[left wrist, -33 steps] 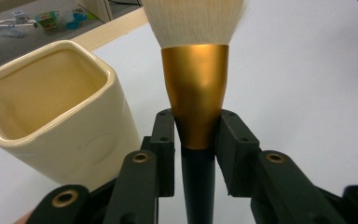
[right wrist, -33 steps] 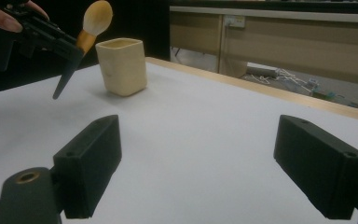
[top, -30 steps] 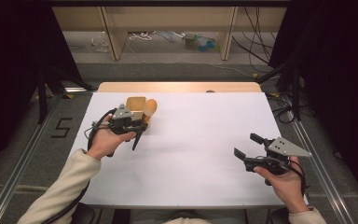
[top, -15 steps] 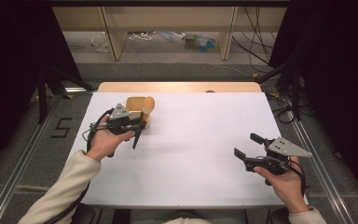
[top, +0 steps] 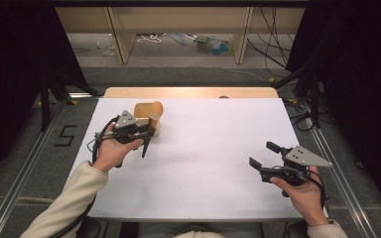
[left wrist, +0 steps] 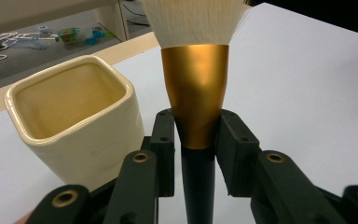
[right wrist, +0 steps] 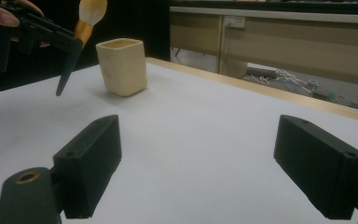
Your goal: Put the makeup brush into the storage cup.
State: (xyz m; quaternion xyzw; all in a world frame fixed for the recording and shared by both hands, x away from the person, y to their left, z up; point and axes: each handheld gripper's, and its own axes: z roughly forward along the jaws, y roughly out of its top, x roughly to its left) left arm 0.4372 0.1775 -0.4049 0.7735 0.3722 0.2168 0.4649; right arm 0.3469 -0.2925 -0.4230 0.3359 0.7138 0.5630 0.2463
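Note:
A cream square ceramic cup (top: 145,108) stands upright at the far left of the white table (top: 203,173). My left gripper (top: 149,133) hovers just in front of it, shut on a makeup brush (top: 145,147) at the foot of the gold ferrule. White bristles point up and the black handle points down, clear of the table. In the left gripper view the brush (left wrist: 196,93) stands between the pads (left wrist: 164,140), and the cup (left wrist: 74,126) is empty, just to its left. My right gripper (top: 261,153) is open over the near right, holding nothing. From the right gripper view, cup (right wrist: 122,66) and brush (right wrist: 77,37) lie ahead.
A wooden strip (top: 188,92) runs along the table's far edge. Beyond it are shelf legs (top: 119,34) and loose cables (top: 151,38) on the floor. Metal rails (top: 25,168) flank the table on both sides.

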